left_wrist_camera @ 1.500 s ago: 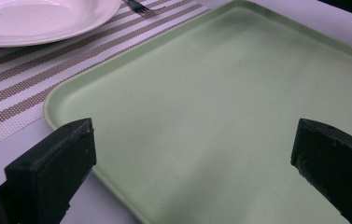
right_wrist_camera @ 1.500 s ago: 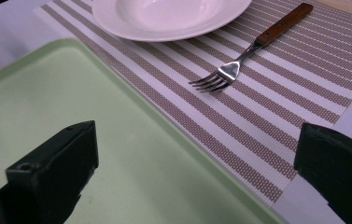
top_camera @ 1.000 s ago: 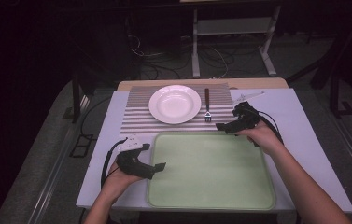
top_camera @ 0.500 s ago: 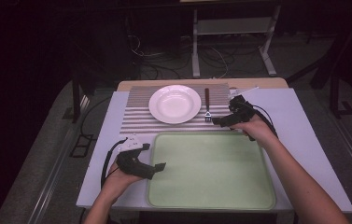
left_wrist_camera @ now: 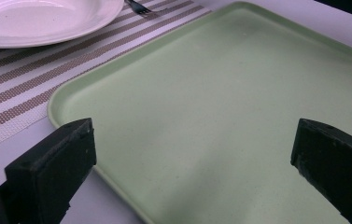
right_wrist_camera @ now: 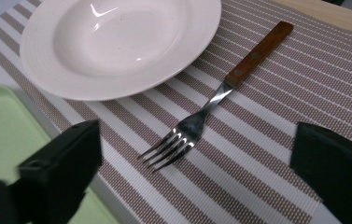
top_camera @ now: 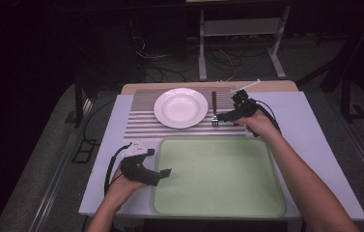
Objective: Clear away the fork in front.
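Bare forearms; each black tool (top_camera: 162,172) trails a black cable (top_camera: 109,166)

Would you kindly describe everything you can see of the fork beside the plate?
The fork has four shiny metal tines, a slim metal neck and a brown, wood-like handle with two small rivets. It lies flat on the striped placemat, just right of the white plate in the high view, tines toward the green tray, handle away. It appears not to touch the plate. The right gripper frames the tines with its fingers apart, not touching it.
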